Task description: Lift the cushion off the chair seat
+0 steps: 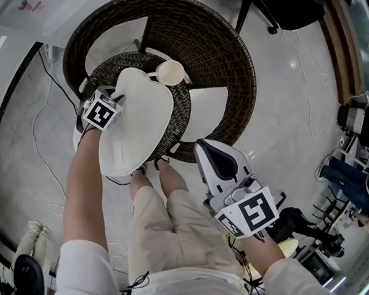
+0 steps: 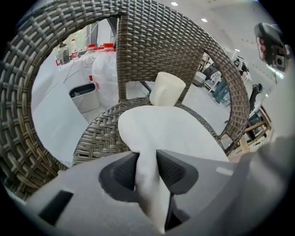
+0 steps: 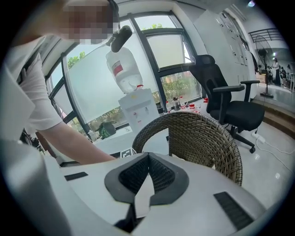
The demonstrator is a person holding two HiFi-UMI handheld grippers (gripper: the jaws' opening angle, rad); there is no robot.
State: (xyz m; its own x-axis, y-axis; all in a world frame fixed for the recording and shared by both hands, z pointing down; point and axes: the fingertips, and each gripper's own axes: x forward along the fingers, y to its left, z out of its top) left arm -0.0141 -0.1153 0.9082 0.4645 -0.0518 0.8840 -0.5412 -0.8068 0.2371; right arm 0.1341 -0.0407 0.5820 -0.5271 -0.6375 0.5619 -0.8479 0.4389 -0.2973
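Right gripper (image 3: 148, 156) sits closest, its ribbed dark pads pressed together on nothing, with the chair (image 3: 203, 138) ahead of it and a little to its right. Left gripper (image 2: 146, 156) is clamped on the near edge of the cushion (image 2: 170, 129), the white fabric pinched into a fold between its pads. From there the cushion spreads forward over the seat, toward the chair back.

By my reading, the grasp is made and the lift is only beginning: the pinched edge looks raised and overhangs the seat front, while the far part seems to rest on the weave. Next the left gripper needs to carry straight up and back, holding its grip so the limp fabric does not slip out.

The cushion is thin, smooth, soft and roughly round. The chair is brown woven wicker, a round seat inside a curved hoop back. Beyond the cushion's far edge stands a cream cup (image 2: 167, 89), which a dragged cushion could tip.
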